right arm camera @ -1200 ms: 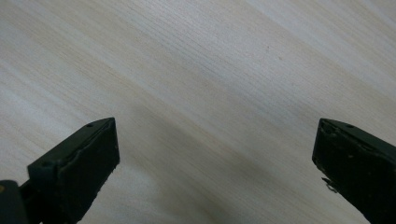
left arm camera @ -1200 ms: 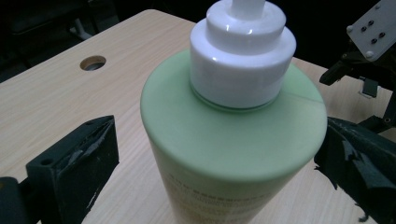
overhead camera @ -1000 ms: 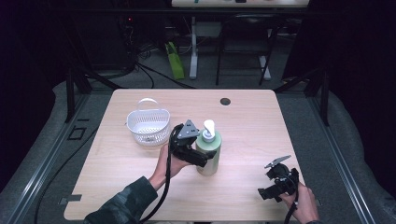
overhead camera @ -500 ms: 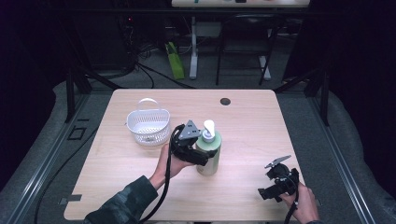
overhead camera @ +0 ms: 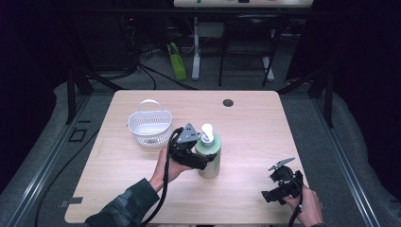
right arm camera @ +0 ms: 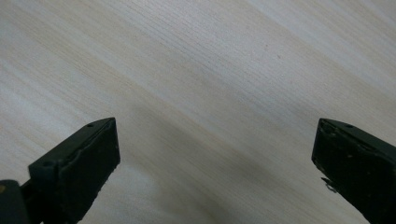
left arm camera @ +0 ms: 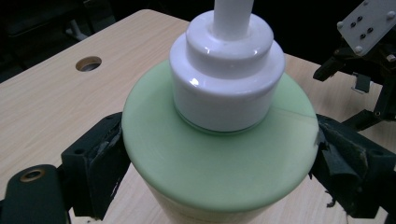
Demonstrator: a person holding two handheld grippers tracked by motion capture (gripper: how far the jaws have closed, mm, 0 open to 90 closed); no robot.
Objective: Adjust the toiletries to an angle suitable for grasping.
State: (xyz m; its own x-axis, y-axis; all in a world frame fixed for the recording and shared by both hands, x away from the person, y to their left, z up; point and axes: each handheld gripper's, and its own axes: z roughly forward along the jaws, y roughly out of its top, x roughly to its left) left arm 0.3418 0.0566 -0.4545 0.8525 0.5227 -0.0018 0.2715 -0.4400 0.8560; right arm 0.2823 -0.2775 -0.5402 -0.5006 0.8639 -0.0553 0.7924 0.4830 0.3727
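My left gripper (overhead camera: 204,158) has just been closing its jaws around the pale green plastic pump bottle with a white pump top (overhead camera: 209,156), which stands upright near the middle of the light wooden tabletop (overhead camera: 265,127); in the left gripper view both pads sit against its sides (left arm camera: 219,154). A white plastic slotted basket with a handle (overhead camera: 150,126) sits just beyond my left hand. My right gripper (overhead camera: 274,189) hovers by the near right edge, jaws wide apart and empty above bare wood.
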